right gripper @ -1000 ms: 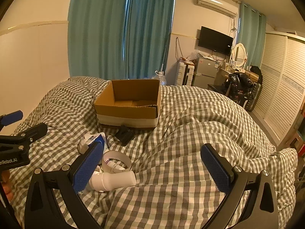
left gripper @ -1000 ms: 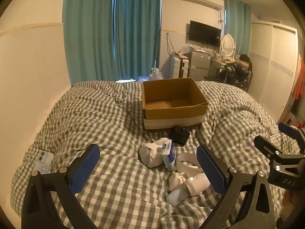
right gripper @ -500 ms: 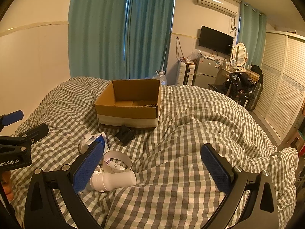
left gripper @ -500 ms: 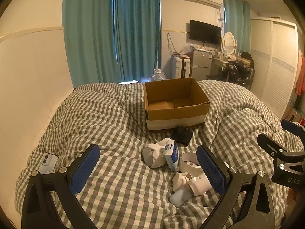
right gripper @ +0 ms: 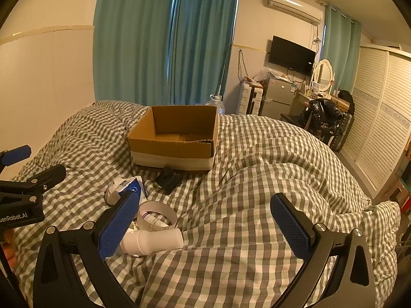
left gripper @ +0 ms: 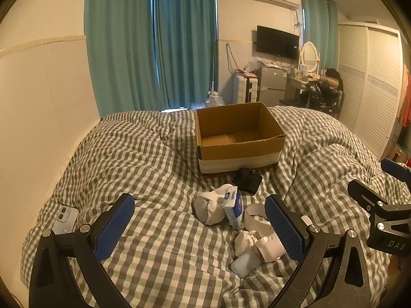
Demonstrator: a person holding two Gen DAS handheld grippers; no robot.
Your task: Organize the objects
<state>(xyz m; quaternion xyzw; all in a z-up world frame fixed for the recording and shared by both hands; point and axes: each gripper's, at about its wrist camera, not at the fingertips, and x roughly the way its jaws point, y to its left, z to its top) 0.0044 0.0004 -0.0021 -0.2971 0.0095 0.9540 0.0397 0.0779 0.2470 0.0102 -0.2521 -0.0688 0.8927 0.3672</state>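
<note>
An open, empty cardboard box [left gripper: 239, 138] [right gripper: 174, 138] stands on the checked duvet. In front of it lies a black pouch [left gripper: 247, 179] [right gripper: 168, 178]. Nearer lie a rolled white sock [left gripper: 209, 208], a blue-white tissue pack [left gripper: 233, 210], a white tape ring [left gripper: 254, 218] [right gripper: 157, 216], a white bottle [right gripper: 152, 241] [left gripper: 268, 247] and a pale blue item [left gripper: 242, 261]. My left gripper [left gripper: 197, 231] is open and empty above the duvet, the pile by its right finger. My right gripper [right gripper: 205, 225] is open and empty, the pile by its left finger.
A phone [left gripper: 64, 217] lies at the bed's left edge by the wall. Teal curtains [left gripper: 154, 51], a small fridge [left gripper: 272, 84], a TV and a cluttered desk stand beyond the bed. A white louvred wardrobe [right gripper: 380, 128] runs along the right.
The left wrist view has lifted and tilted up slightly, so the box and pile sit a little lower in it. The right gripper has hardly moved. Both stay open.
</note>
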